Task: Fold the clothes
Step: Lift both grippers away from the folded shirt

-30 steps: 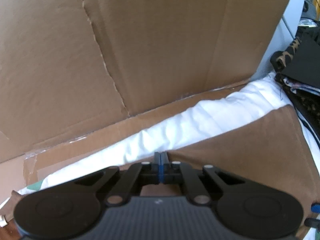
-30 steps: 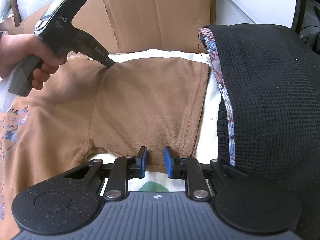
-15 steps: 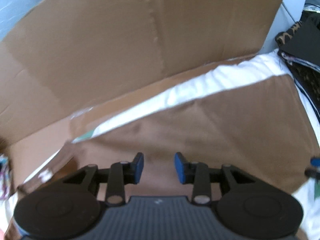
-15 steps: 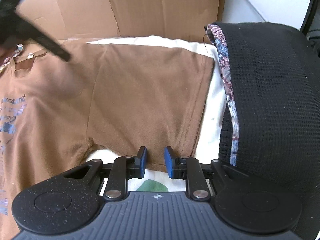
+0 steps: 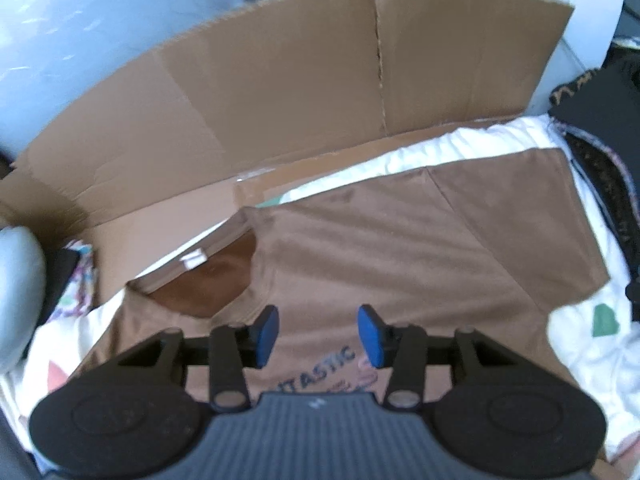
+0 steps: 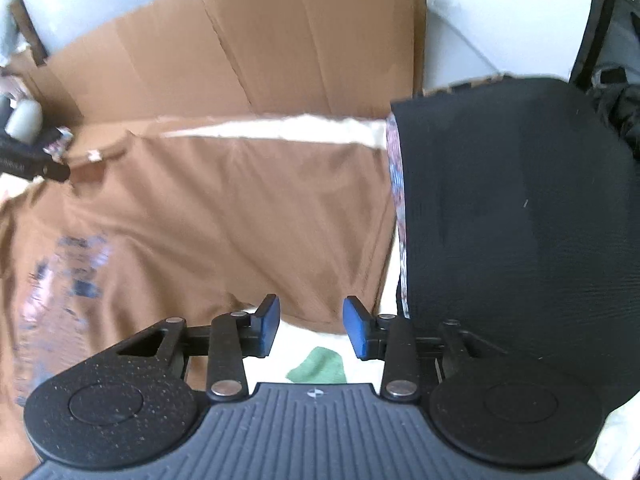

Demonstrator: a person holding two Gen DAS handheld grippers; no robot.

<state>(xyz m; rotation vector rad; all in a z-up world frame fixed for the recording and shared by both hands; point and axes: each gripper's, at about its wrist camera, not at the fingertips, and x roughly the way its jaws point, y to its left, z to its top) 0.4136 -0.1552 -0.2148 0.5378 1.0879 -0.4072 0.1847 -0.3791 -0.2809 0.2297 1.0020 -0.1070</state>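
Note:
A brown T-shirt (image 5: 400,248) with printed lettering lies flat on a white sheet (image 5: 460,144), its collar toward the upper left and one sleeve spread to the right. My left gripper (image 5: 318,334) hovers above the chest print, its jaws opening, with nothing between the blue pads. In the right wrist view the same T-shirt (image 6: 224,216) fills the left half. My right gripper (image 6: 310,322) hangs over the sleeve's hem, jaws opening and apart from the cloth. The left gripper's black tip (image 6: 36,164) shows at the far left edge there.
Flattened cardboard (image 5: 320,92) stands behind the sheet. A folded black knit garment (image 6: 512,220) over a patterned one lies right of the sleeve. A green patch (image 6: 320,366) marks the sheet under my right gripper. A grey bundle (image 5: 16,292) sits at the left edge.
My left gripper let go of the shirt's top edge, opened, and rose back so the collar and print show. My right gripper lifted off the sleeve hem and its jaws widened.

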